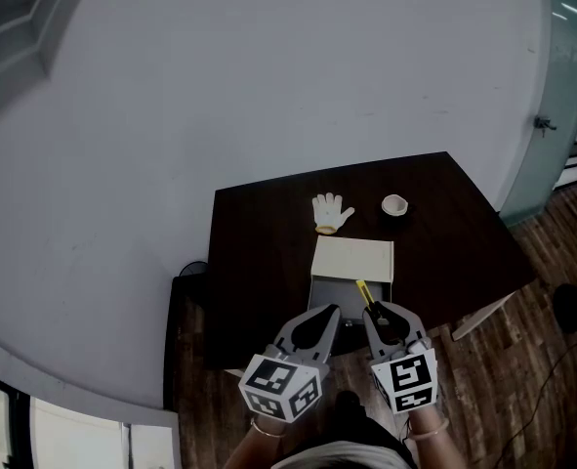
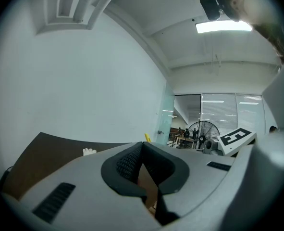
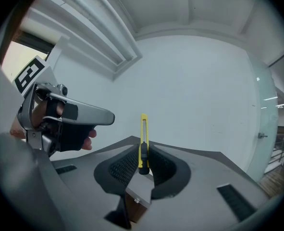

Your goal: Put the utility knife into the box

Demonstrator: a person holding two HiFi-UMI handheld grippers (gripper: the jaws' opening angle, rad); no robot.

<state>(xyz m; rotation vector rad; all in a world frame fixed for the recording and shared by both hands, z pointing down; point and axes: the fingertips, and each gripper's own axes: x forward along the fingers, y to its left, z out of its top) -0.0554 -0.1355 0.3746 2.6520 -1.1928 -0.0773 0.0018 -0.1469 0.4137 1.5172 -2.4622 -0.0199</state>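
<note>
On dark brown rectangular table, near front edge: open cream cardboard box. Left gripper pinched together, empty. Right gripper clamped on slim yellow utility knife, seemingly over box; lower level, release inside.

The box lies centre-front on the surface, utility knife above its near end; glove behind, round object right of the glove
</note>
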